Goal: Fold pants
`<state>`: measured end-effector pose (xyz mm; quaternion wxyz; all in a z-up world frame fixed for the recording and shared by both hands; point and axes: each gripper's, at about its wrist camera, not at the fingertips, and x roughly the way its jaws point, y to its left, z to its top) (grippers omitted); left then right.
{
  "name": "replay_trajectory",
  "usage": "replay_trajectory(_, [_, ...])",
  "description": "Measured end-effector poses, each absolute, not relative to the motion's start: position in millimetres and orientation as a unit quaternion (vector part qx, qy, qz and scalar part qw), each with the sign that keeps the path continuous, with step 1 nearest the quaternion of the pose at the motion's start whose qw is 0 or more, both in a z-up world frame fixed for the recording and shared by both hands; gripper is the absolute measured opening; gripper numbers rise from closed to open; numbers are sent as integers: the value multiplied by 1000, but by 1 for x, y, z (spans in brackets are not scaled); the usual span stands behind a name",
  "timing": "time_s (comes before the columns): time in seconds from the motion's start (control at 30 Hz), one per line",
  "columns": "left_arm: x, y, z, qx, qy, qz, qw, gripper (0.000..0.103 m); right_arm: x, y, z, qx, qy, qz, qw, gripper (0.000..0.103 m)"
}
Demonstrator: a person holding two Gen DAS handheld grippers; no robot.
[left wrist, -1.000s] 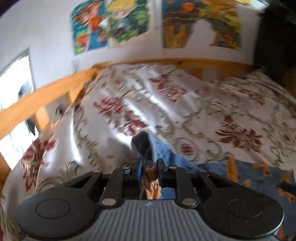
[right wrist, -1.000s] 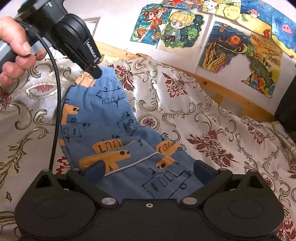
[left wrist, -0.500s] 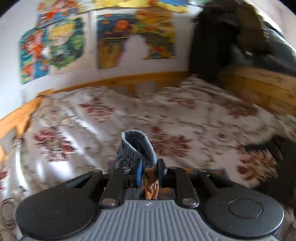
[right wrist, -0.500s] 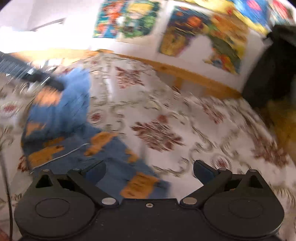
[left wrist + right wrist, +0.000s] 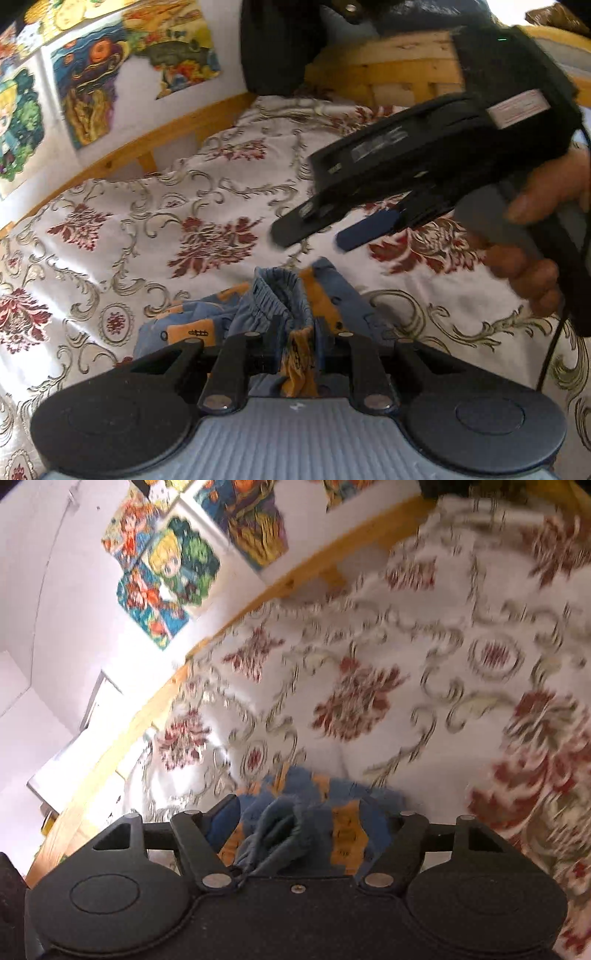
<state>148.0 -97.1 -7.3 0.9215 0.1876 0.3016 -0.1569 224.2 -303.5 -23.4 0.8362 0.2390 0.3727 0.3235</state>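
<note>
My left tool (image 5: 298, 334) is clamped on the pants (image 5: 284, 295), its two fingers pressed together with a fold of blue and orange cloth squeezed between them. The elastic waistband stands up in a loop just beyond the tips. The rest of the pants lies bunched on the bed (image 5: 155, 229), near me and a little left of the middle, on a pale cover with dark red flowers.

My right tool (image 5: 321, 236) shows in the left view on the far right side, above the pants and not touching them, with my hand (image 5: 535, 221) around its grip. Its fingers are spread apart. In its own view, which is blurred, the pants (image 5: 295, 823) sit between the wide fingers close to the body of the tool, but the pads do not press on the cloth.

A wooden bed rail (image 5: 155, 147) runs along the far edge, with bright drawings (image 5: 88, 92) on the wall behind it.
</note>
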Motion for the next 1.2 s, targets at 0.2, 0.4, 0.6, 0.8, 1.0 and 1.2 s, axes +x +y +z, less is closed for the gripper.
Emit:
replay_trajectory(0.2, [141,-104,-14,200,299,-163,919,19,233,-287,-46,252,417,315,815,45])
replay_trajectory(0.4, [136,-108,-5,190,284,-169,925,19,228,-290,-37,240,395,312,830,15])
replay_trajectory(0.6, [138,-125,-5,178,285,-195,922,20,221,-303,-20,198,374,304,853,13])
replay_trajectory(0.8, [155,-122,-28,129,352,-224,899,34,230,-300,-48,140,428,267,852,31])
replay_trajectory(1.0, [148,-71,-11,42,340,-201,918,88,218,-306,-23,79,370,237,895,95])
replay_trajectory(1.2, [162,-13,-9,-18,352,-37,935,99,214,-293,-29,41,376,206,902,101])
